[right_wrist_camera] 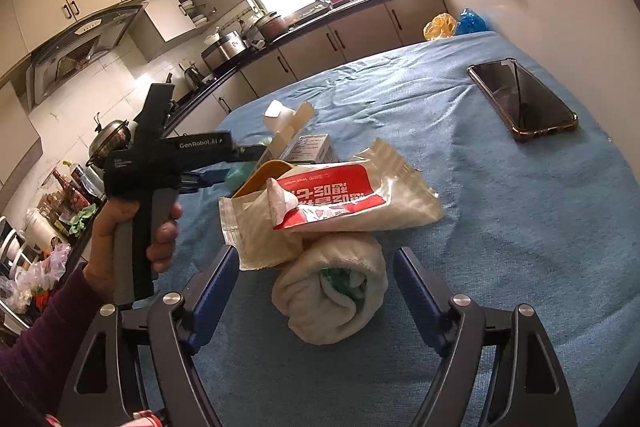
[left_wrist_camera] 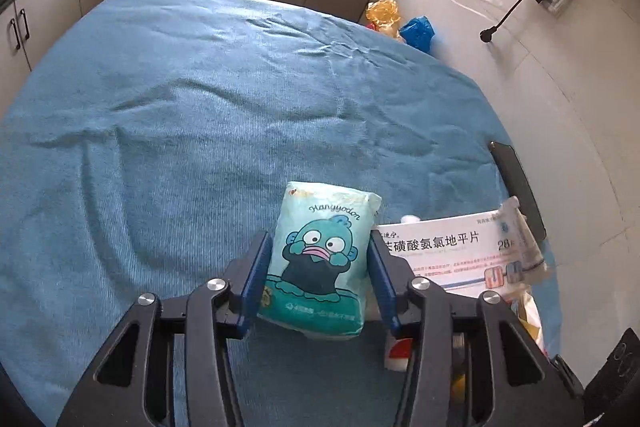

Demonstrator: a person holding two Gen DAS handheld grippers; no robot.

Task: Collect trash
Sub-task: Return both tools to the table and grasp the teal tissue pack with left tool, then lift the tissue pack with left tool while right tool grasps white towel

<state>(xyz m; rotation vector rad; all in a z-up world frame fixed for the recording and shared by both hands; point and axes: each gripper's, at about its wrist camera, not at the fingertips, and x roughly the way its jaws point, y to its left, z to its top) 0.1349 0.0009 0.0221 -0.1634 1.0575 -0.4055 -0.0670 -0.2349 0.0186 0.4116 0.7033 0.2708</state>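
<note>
My left claw is squeezing a small green tissue pack with a cartoon fish face on it. Both blue pads touch its sides. The pack sits just above the blue towel that covers the table. Only the left camera shows the picture on the pack. In the right camera I see just a bit of green behind the other things.

Right beside the pack is a white medicine box with black writing on it. A clear wrapper lies across its far end. The right camera shows that the box has its flap open, which the left camera cannot show me.

My right claw is wide open and holds nothing. Between its pads lies a rolled white cloth with something green inside. A torn wet wipe bag, red and white, rests on top of the cloth. The left camera hardly shows these at all.

The right camera also shows the left hand gripping the black handle. A dark phone lies flat on the towel, well apart from the trash. In the left camera I see only its edge.

Behind the table are a yellow bag and a blue bag. Both cameras show them.
</note>
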